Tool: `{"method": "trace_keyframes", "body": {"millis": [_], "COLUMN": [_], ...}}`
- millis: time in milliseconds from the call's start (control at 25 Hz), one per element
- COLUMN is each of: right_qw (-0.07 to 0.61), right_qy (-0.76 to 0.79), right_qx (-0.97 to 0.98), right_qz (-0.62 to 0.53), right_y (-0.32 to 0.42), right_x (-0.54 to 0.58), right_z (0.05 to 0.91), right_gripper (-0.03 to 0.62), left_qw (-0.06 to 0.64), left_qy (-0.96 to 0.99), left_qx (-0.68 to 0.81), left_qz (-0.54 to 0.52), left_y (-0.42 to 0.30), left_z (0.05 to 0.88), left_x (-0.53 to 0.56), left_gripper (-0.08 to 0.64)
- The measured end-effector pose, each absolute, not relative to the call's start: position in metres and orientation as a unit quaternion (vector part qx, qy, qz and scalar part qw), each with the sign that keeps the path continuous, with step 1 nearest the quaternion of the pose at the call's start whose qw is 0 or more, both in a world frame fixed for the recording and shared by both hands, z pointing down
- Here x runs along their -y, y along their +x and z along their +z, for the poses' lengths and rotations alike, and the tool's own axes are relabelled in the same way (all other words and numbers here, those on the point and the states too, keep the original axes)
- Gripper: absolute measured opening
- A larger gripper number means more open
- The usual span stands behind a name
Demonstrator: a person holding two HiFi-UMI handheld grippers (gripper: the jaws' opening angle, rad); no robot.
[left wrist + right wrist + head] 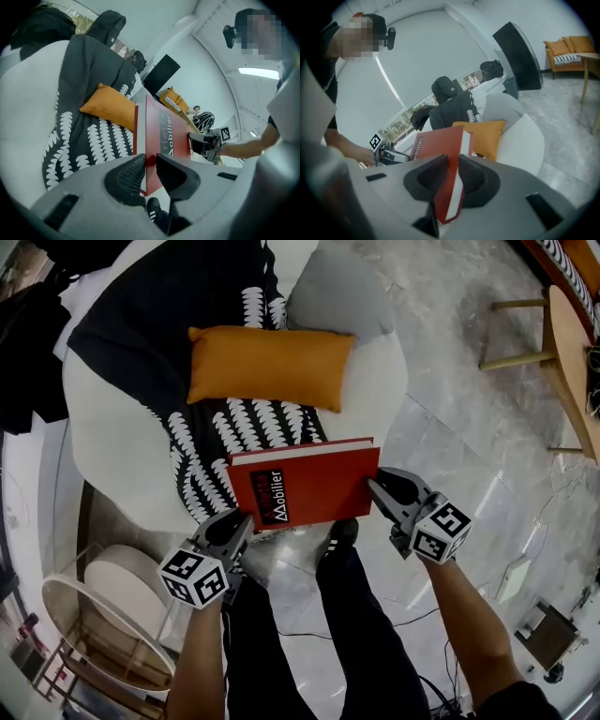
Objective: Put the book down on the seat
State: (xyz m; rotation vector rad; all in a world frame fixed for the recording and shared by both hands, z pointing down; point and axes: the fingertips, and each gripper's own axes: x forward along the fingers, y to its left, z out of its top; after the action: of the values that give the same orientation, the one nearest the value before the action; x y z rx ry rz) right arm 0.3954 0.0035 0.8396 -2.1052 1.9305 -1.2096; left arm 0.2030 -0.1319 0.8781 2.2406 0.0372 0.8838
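A red hardcover book hangs flat between both grippers, just in front of the white armchair's seat. My left gripper is shut on the book's near left corner, and my right gripper is shut on its right edge. Each gripper view shows the cover pinched between the dark pads. An orange cushion lies on a black throw with white leaf print draped over the chair. The right gripper also appears beyond the book in the left gripper view.
A round side table with a white top stands left of my legs. A wooden table and its leg frame are at the far right. A grey cushion rests at the chair's back. Cables trail over the marble floor.
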Motion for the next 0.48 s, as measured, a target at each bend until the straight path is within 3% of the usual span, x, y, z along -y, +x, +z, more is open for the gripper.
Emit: {"method": "trace_keyframes", "body": {"millis": [480], "right_qw": [0.004], "right_qy": [-0.680], "right_qx": [-0.618], "right_qz": [-0.394], "right_y": [0.397], "right_x": [-0.007], "right_z": [0.934], "right_gripper": [0.084], "left_qw": [0.360], "left_qy": [0.860], "left_qx": [-0.036], "left_qz": [0.358], "left_y": [0.211], "left_z": [0.980], "left_x": [0.133], "left_gripper": [0.086]}}
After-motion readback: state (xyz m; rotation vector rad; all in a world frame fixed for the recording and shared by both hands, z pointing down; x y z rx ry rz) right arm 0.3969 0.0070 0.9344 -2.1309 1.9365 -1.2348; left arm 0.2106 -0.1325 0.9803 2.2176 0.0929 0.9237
